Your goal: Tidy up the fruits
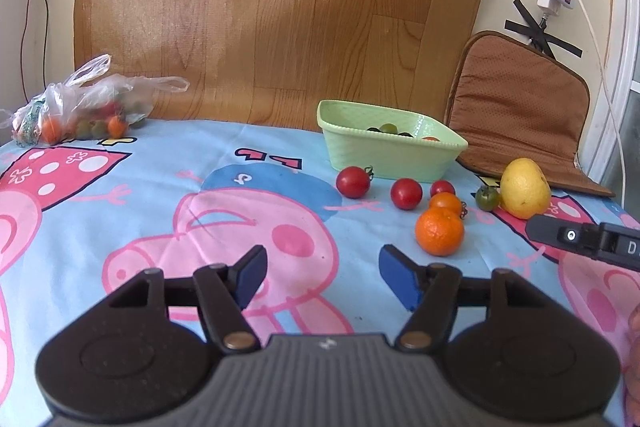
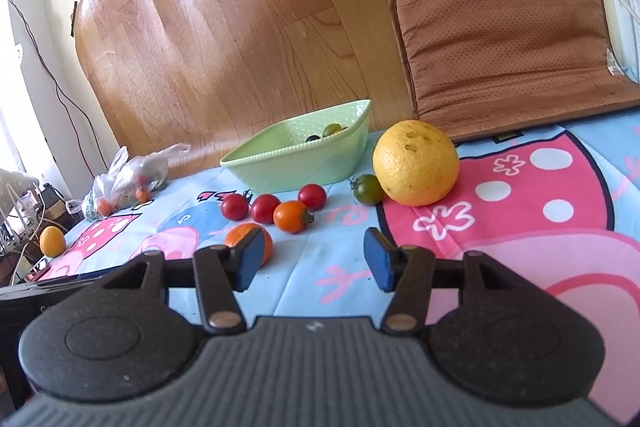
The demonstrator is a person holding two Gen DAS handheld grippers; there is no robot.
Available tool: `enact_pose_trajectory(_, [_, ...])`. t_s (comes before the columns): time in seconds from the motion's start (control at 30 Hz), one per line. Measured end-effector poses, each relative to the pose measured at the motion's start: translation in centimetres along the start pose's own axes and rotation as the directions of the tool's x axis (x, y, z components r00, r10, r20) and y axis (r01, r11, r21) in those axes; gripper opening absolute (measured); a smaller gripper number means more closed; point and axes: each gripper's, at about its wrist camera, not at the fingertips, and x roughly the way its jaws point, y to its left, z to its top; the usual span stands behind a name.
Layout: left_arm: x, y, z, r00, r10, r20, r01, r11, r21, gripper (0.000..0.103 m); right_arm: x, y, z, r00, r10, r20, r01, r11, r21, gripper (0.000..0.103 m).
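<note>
A green basket point(image 1: 400, 157) point(image 2: 320, 163) holds a few small tomatoes. In front of it lie three red tomatoes point(image 1: 353, 181) point(image 2: 266, 208), an orange tomato point(image 1: 445, 202) point(image 2: 292, 215), a tangerine point(image 1: 439, 231) point(image 2: 236, 235), a green tomato point(image 1: 487, 197) point(image 2: 368, 189) and a big yellow citrus point(image 1: 524, 187) point(image 2: 415, 163). My left gripper point(image 1: 322, 277) is open and empty, short of the tangerine. My right gripper point(image 2: 312, 263) is open and empty, its left pad beside the tangerine; its body shows in the left wrist view point(image 1: 584, 237).
A plastic bag of small fruit point(image 1: 86, 111) point(image 2: 128, 179) lies at the far left of the cartoon cloth point(image 1: 160, 207). A brown cushion point(image 1: 520, 107) point(image 2: 508, 39) leans on the wall at right. Another yellow fruit point(image 2: 52, 241) sits at the left edge.
</note>
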Motion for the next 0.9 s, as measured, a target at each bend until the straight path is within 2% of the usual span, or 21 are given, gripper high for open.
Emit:
enact_pose_trajectory(0.13, [0.0, -0.1, 0.0, 1.000, -0.023, -0.007, 0.023, 1.000, 0.010, 0.064, 0.2, 0.2, 0.0, 1.000, -0.005, -0.006, 0.005, 1.000, -0.014, 0.060])
enact_pose_trajectory(0.27, [0.1, -0.5, 0.0, 0.996, -0.083, -0.025, 0.084, 0.995, 0.047, 0.067, 0.2, 0.5, 0.0, 1.000, 0.006, -0.006, -0.006, 0.999, -0.036, 0.061])
enact_pose_trajectory(0.37, [0.2, -0.9, -0.1, 0.997, -0.068, -0.028, 0.070, 0.995, 0.064, 0.067, 0.2, 0.0, 0.0, 1.000, 0.008, -0.009, -0.008, 1.000, -0.009, 0.061])
enact_pose_trajectory(0.43, [-0.4, -0.7, -0.2, 0.999, -0.033, 0.018, 0.032, 0.999, 0.039, 0.068, 0.3, -0.3, 0.1, 1.000, 0.016, -0.019, -0.016, 1.000, 0.008, 0.061])
enact_pose_trajectory(0.53, [-1.5, 0.1, -0.3, 0.996, 0.031, 0.088, -0.029, 0.999, -0.024, 0.077, 0.3, -0.7, 0.2, 1.000, 0.020, -0.022, -0.019, 0.999, 0.038, 0.062])
enact_pose_trajectory(0.7, [-0.9, 0.4, 0.1, 0.999, 0.008, 0.049, -0.007, 1.000, -0.015, 0.079, 0.2, -0.6, 0.2, 0.999, 0.031, -0.031, -0.029, 0.999, 0.042, 0.062])
enact_pose_trajectory(0.9, [-1.0, -0.1, -0.1, 0.998, 0.007, 0.061, -0.007, 1.000, 0.008, 0.079, 0.2, -1.4, 0.3, 0.998, 0.037, -0.041, -0.033, 0.996, 0.088, 0.062])
